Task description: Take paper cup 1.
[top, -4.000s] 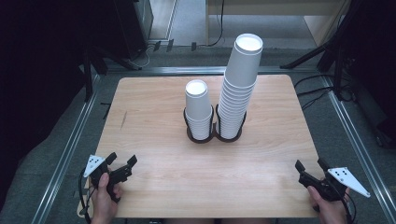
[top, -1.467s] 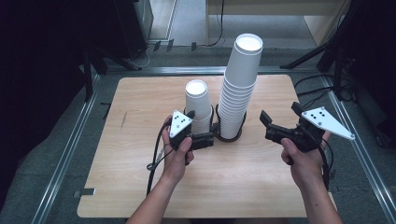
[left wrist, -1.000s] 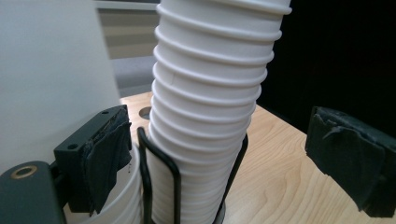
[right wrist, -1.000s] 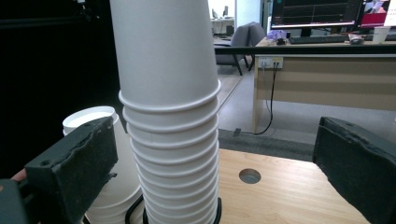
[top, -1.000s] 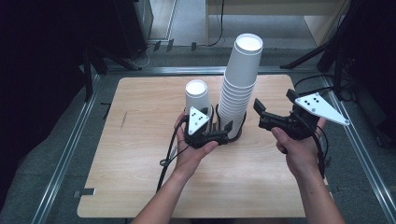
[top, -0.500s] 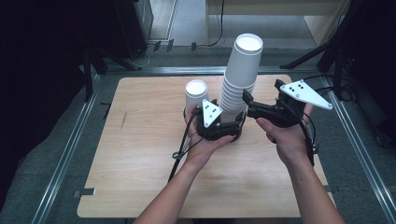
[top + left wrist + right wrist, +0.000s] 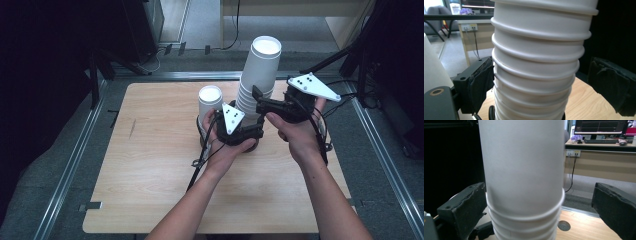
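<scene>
A tall stack of white paper cups point(image 7: 260, 70) stands at the middle of the wooden table point(image 7: 150, 170), with a shorter stack point(image 7: 210, 100) just to its left. My left gripper point(image 7: 257, 134) is open low around the tall stack point(image 7: 536, 62); its left pad point(image 7: 480, 82) is at the cups' side and the right pad point(image 7: 611, 85) stands apart. Higher up, my right gripper point(image 7: 259, 102) is open too, with the same stack point(image 7: 524, 170) between its pads point(image 7: 464, 212). Neither gripper presses on the cups.
Both stacks sit in black ring holders point(image 7: 491, 112), largely hidden by my left hand. Metal rails point(image 7: 75, 160) frame the table. Black stands and cables lie on the floor behind. A desk with a monitor point(image 7: 599, 126) is far off.
Both hands have come up from the table's near corners and closed in on the tall stack, the left from the left, the right from the right. Their jaws now straddle it.
</scene>
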